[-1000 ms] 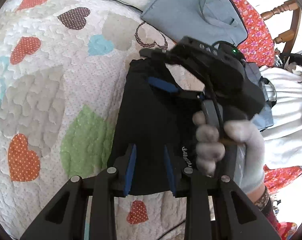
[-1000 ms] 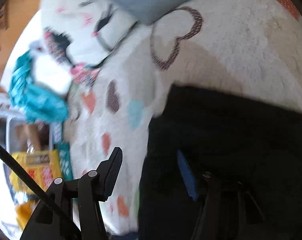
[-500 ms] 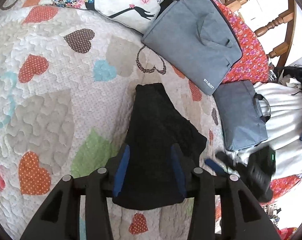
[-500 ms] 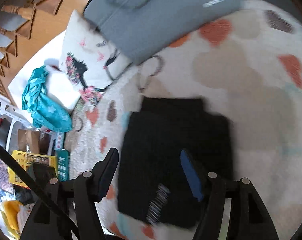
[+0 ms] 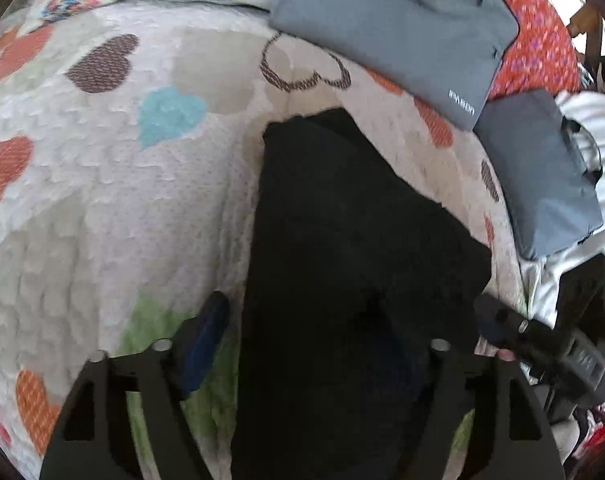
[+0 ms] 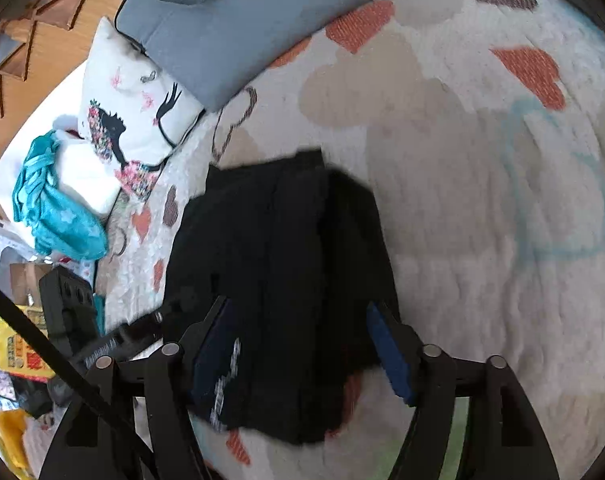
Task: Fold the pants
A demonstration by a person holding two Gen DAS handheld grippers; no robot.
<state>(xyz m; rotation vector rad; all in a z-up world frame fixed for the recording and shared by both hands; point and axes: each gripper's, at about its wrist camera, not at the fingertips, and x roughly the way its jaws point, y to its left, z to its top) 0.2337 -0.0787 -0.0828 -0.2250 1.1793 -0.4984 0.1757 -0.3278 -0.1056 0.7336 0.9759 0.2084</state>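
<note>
The black pants (image 5: 342,264) lie folded in a compact stack on the heart-patterned quilt (image 5: 102,200). They also show in the right wrist view (image 6: 278,280), with a white-striped label near the lower edge. My left gripper (image 5: 314,344) is open wide, its fingers astride the near end of the stack. My right gripper (image 6: 302,348) is open too, low over the stack's near edge. Each gripper shows in the other's view: the right at the lower right of the left wrist view (image 5: 542,344), the left at the lower left of the right wrist view (image 6: 102,340).
A large grey laptop bag (image 5: 390,24) lies past the pants and a smaller grey bag (image 5: 542,176) to the right. A printed white pillow (image 6: 134,112) and teal cloth (image 6: 54,208) lie at the quilt's edge. Wooden chair parts (image 5: 582,20) stand beyond.
The right gripper has let go, pulled back off the pants and swung to the side. The left gripper has opened wider and moved closer over the stack. The pants lie flat.
</note>
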